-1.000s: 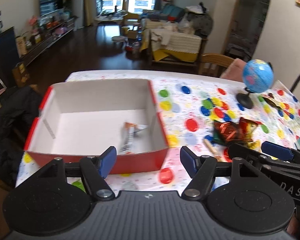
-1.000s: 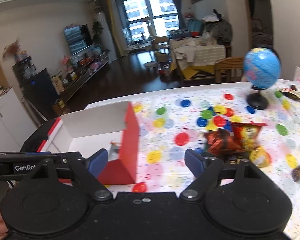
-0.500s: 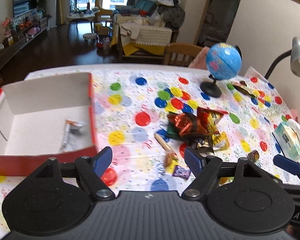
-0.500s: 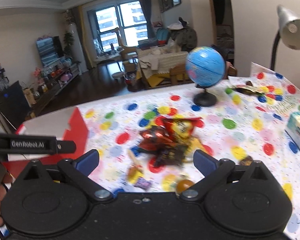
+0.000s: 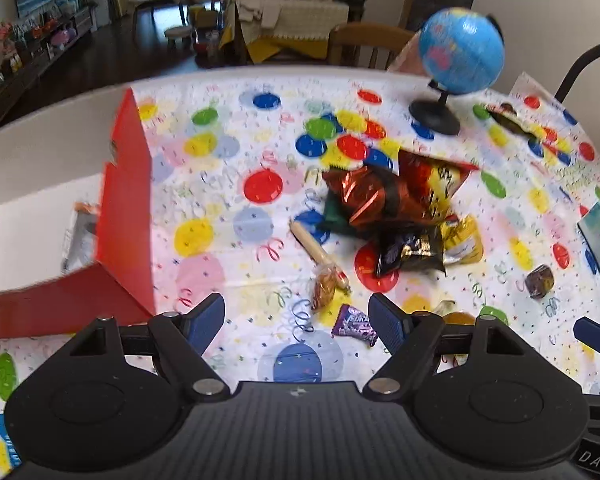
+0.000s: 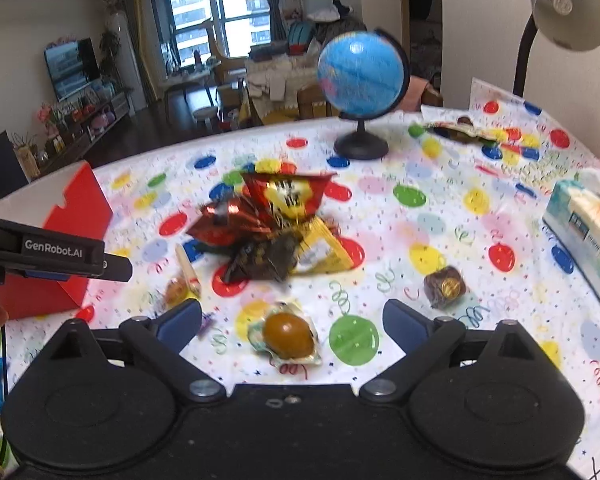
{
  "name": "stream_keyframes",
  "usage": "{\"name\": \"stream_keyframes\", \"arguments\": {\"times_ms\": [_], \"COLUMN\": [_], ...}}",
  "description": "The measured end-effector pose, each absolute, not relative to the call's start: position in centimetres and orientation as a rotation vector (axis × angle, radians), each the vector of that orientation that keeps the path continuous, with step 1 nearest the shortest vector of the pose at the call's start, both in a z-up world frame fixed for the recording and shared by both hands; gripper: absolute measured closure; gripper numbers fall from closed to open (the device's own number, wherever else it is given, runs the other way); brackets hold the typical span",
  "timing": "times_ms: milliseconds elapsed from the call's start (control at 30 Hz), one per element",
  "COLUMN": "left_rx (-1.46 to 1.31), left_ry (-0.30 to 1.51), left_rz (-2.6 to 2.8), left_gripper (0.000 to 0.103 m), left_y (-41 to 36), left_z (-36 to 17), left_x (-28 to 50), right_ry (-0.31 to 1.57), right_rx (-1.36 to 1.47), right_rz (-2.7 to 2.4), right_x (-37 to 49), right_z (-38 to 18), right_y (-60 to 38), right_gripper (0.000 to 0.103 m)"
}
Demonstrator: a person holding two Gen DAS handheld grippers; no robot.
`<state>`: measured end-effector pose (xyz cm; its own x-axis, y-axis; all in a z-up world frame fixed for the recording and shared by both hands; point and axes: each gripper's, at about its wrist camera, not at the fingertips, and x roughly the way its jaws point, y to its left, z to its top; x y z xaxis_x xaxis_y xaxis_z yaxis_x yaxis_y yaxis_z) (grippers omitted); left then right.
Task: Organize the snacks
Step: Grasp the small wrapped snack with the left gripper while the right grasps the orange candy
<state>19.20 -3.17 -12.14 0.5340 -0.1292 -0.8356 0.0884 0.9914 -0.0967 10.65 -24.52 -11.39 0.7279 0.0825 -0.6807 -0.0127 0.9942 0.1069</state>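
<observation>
A red box with a white inside [image 5: 124, 200] stands at the left and holds one silver snack packet [image 5: 78, 236]. It also shows in the right wrist view [image 6: 76, 216]. A pile of red, black and yellow snack bags [image 5: 396, 208] lies mid-table, also in the right wrist view [image 6: 280, 224]. My left gripper [image 5: 296, 316] is open and empty above a purple candy [image 5: 354, 325] and a small clear snack bag [image 5: 326, 286]. My right gripper [image 6: 292, 320] is open and empty, with a wrapped brown egg [image 6: 288, 336] between its fingers. A brown wrapped chocolate [image 6: 444, 286] lies to the right.
A blue globe [image 6: 360, 76] stands at the back of the table. A tissue pack [image 6: 584, 228] lies at the right edge, a desk lamp [image 6: 568, 8] above it. A stick snack [image 5: 312, 244] lies left of the pile. A chair [image 5: 360, 46] stands behind the table.
Both grippers have swung right, away from the box and toward the snack pile. The right gripper has come down over the wrapped egg. Both stay open.
</observation>
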Motion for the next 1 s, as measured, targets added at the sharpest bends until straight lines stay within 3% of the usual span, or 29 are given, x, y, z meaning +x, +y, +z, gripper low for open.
{"name": "stream_keyframes", "arguments": {"times_ms": [667, 733, 867, 1000], "left_rx": [0.011, 0.001, -0.008, 0.009], "left_ry": [1.099, 1.108, 1.108, 1.095], "left_rz": [-0.081, -0.088, -0.101, -0.125], "left_gripper": [0.026, 0.034, 0.037, 0.051], "left_y": [-4.9, -4.8, -4.7, -5.2], "left_z": [-18.4, -18.8, -19.1, -19.0], "left_x": [23.9, 24.1, 24.3, 24.4], "right_ry": [0.918, 0.924, 0.925, 0.919], "right_rx": [0.072, 0.076, 0.072, 0.065], "right_rz": [0.124, 0.125, 0.125, 0.124], "right_x": [15.7, 16.0, 16.2, 16.4], "right_z": [-17.9, -18.2, -18.4, -18.4], "right_y": [-24.5, -24.5, -24.3, -24.0], "right_gripper": [0.032, 0.034, 0.038, 0.049]}}
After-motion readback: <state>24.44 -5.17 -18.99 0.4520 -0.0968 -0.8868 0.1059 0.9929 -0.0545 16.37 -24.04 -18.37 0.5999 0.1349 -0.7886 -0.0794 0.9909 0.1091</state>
